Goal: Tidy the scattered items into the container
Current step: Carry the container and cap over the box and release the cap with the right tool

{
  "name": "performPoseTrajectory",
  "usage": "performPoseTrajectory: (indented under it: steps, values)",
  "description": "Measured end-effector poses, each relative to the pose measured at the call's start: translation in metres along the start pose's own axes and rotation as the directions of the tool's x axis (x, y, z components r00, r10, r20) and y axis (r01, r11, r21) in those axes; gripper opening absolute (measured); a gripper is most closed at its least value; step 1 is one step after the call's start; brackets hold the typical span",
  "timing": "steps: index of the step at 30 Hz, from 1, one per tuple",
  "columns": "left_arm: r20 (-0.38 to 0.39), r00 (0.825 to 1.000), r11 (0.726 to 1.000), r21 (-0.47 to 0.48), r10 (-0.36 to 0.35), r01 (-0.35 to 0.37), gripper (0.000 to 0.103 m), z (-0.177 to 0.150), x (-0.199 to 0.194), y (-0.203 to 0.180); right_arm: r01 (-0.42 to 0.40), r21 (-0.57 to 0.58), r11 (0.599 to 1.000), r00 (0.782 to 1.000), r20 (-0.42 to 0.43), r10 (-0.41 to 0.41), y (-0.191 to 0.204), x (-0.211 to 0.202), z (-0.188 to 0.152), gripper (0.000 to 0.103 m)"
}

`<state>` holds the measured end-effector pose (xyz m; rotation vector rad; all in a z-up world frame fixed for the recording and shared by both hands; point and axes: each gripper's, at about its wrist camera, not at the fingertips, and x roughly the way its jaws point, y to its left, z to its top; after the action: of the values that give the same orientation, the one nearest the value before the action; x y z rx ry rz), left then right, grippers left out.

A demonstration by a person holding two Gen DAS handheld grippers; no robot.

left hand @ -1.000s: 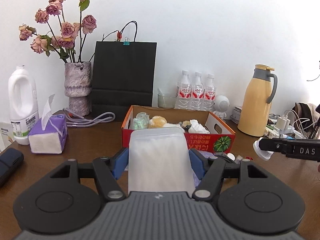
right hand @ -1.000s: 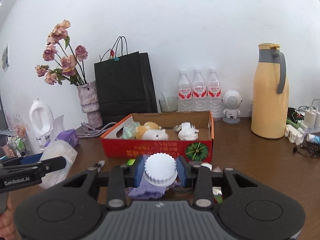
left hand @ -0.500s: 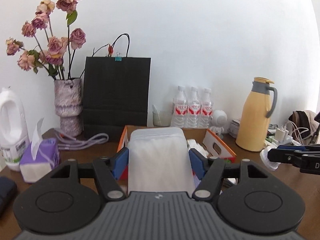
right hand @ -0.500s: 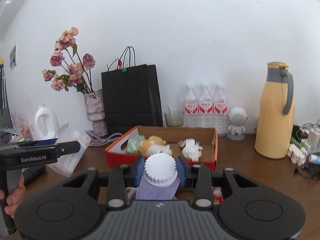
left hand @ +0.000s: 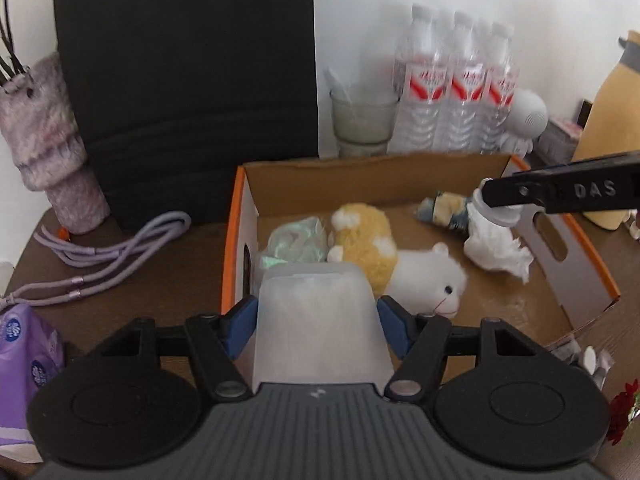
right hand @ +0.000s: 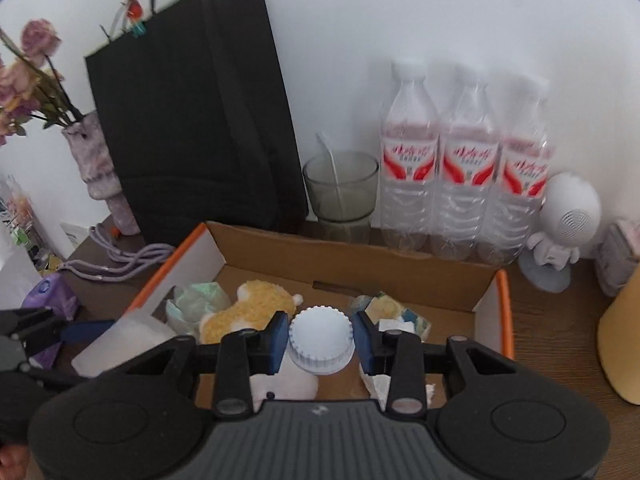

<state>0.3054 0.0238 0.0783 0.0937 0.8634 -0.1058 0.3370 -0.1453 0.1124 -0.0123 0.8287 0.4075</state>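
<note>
My left gripper is shut on a frosted white pouch, held over the near left part of the orange-edged cardboard box. My right gripper is shut on a small white-capped bottle, its ribbed cap facing the camera, above the right half of the box. In the left wrist view the right gripper reaches in from the right with the bottle under its finger. In the right wrist view the left gripper and pouch show at the left.
In the box lie a yellow-and-white plush toy, a greenish wrapped item and crumpled tissue. Behind it stand a black paper bag, a glass and three water bottles. Left: vase, lilac cable. Right: yellow jug.
Both grippers have travelled forward from in front of the box to above it and tipped downward. Each keeps the same hold, on the pouch and on the bottle.
</note>
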Motion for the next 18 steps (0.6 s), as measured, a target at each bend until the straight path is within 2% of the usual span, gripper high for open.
performPoseTrajectory:
  steps: [3, 6, 8, 13, 16, 18]
  values:
    - [-0.07, 0.998, 1.0, 0.008, 0.001, 0.0, 0.066, 0.002, 0.028, -0.001, 0.038, -0.019, 0.999, 0.995, -0.092, -0.04, 0.004, 0.045, 0.0, 0.034]
    - [-0.089, 0.996, 1.0, 0.018, 0.013, -0.011, 0.066, 0.002, 0.043, -0.002, 0.087, -0.045, 0.995, 0.984, -0.153, -0.093, 0.005, 0.069, -0.004, 0.034]
    - [-0.089, 0.996, 1.0, 0.027, 0.015, -0.012, 0.066, 0.002, 0.047, -0.005, 0.091, -0.042, 0.995, 0.976, -0.195, -0.098, 0.004, 0.077, -0.007, 0.034]
    - [-0.112, 0.994, 1.0, 0.028, 0.005, -0.002, 0.067, -0.001, 0.046, -0.014, 0.115, -0.043, 0.992, 0.971, -0.205, -0.122, 0.003, 0.08, -0.013, 0.038]
    - [-0.092, 0.996, 1.0, 0.006, -0.02, 0.02, 0.07, 0.004, 0.027, -0.012, 0.103, -0.035, 0.994, 0.977, -0.184, -0.108, 0.003, 0.056, -0.012, 0.05]
    - [-0.059, 0.998, 1.0, 0.008, -0.013, 0.013, 0.074, 0.01, 0.008, -0.011, 0.116, -0.051, 0.992, 0.98, -0.154, -0.122, 0.005, 0.033, -0.01, 0.064]
